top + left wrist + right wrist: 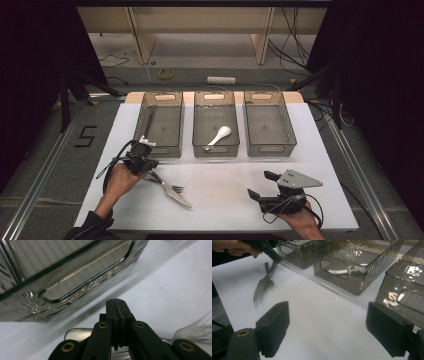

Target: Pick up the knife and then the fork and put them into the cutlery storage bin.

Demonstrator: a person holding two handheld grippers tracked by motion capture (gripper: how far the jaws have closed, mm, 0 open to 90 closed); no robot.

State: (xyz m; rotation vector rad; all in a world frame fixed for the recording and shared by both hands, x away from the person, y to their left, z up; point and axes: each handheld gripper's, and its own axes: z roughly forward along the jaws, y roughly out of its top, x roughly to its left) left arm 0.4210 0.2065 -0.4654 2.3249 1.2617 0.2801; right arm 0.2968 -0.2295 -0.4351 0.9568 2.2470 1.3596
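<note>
A metal knife [181, 201] and a fork [172, 188] lie crossed on the white table [225, 200], front left. My left gripper [150, 164] is shut right over their handle ends. In the left gripper view the pads [111, 312] meet with nothing between them, and a metal handle [75, 333] runs underneath, fork tines [197, 331] at the right. The right gripper view has that gripper [275, 258] at the knife's [262, 285] handle. My right gripper [260, 184] rests open and empty at the front right, its jaws [332, 327] wide apart.
Three smoky plastic bins stand in a row at the back: the left bin [162, 150] with thin sticks along its left wall, the middle bin [216, 149] holding a white spoon [220, 135], and the right bin [270, 149]. The left bin's front wall [75, 277] is close ahead of my left gripper.
</note>
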